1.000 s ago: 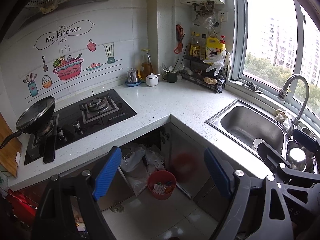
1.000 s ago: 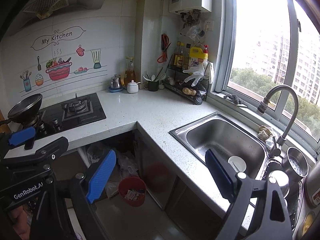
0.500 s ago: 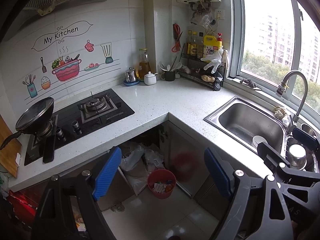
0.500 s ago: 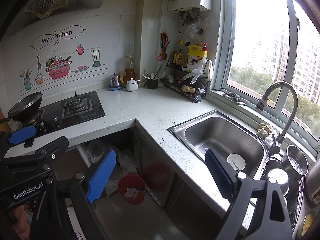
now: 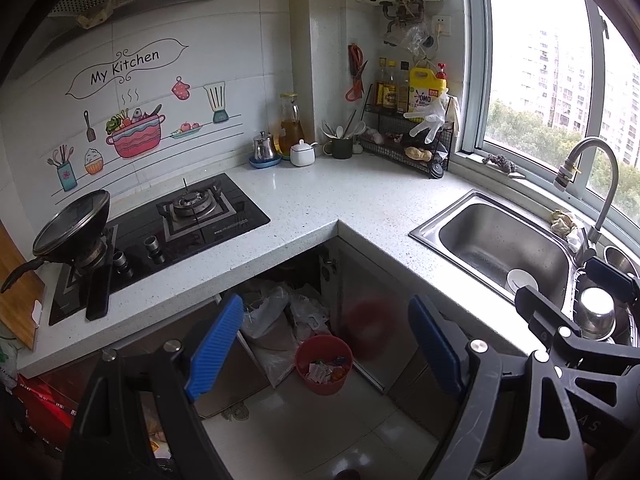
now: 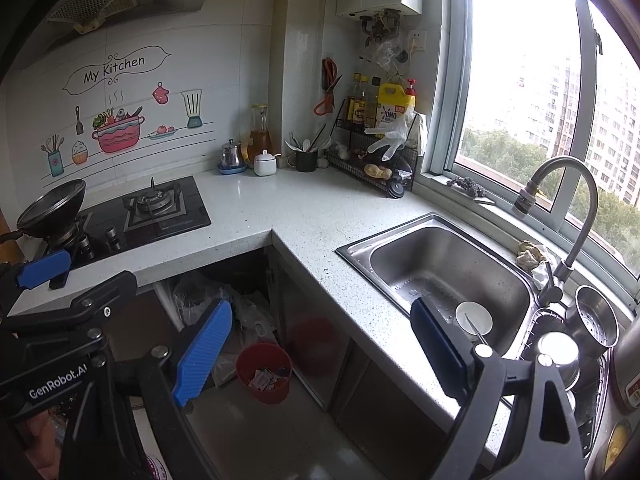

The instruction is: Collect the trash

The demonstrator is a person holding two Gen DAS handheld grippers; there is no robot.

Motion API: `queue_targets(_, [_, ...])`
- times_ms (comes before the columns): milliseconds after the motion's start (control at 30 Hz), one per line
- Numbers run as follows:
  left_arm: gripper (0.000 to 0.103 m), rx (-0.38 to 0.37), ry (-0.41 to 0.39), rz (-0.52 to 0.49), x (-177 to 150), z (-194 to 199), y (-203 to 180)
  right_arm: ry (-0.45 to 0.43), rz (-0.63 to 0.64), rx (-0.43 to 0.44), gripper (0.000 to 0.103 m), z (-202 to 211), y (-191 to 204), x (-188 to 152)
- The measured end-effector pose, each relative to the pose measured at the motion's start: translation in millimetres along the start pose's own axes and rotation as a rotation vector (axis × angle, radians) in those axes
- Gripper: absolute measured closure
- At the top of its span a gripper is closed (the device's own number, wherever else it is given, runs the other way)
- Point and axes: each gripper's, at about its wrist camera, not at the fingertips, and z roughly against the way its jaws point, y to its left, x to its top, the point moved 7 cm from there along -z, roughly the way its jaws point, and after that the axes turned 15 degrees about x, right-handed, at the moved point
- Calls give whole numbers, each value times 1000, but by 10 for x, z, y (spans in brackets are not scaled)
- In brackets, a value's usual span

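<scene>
Nearest, at the bottom of each frame: left gripper (image 5: 325,346) and right gripper (image 6: 322,354), both with blue pads spread wide apart, clamped on nothing. Held high, looking down across a kitchen corner.

Just beyond, lower centre of both views: a red bin (image 5: 324,364) on the tiled floor, in front of an open cabinet under the counter. Wrappers and paper scraps (image 5: 323,369) already inside it; how they came there, not to be told from one moment. Behind the bin, in the cabinet's dark mouth, crumpled plastic bags (image 5: 276,312).

Further up, centre: pale speckled counter (image 5: 320,204), no loose litter plainly visible on it. Right of frame: steel sink (image 6: 444,276) with a small white dish (image 6: 474,317) at the bottom and a crumpled rag (image 6: 530,255) by the tap. Left: black hob (image 5: 168,232) with a wok (image 5: 72,226) tilted on a burner. Far back, upper centre: jars, a cup of utensils, a wire rack (image 6: 372,168) of bottles with a glove draped on it.

As to the step: fits either a search for litter to pick up or a pause after the last piece went in. No call for a particular move settled by the scene.
</scene>
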Motion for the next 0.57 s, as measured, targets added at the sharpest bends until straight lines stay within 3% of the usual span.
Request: queue_targets(567, [20,-4,12,-1,1,-67,-22,13,-11,-2,13,-45,-11,-17])
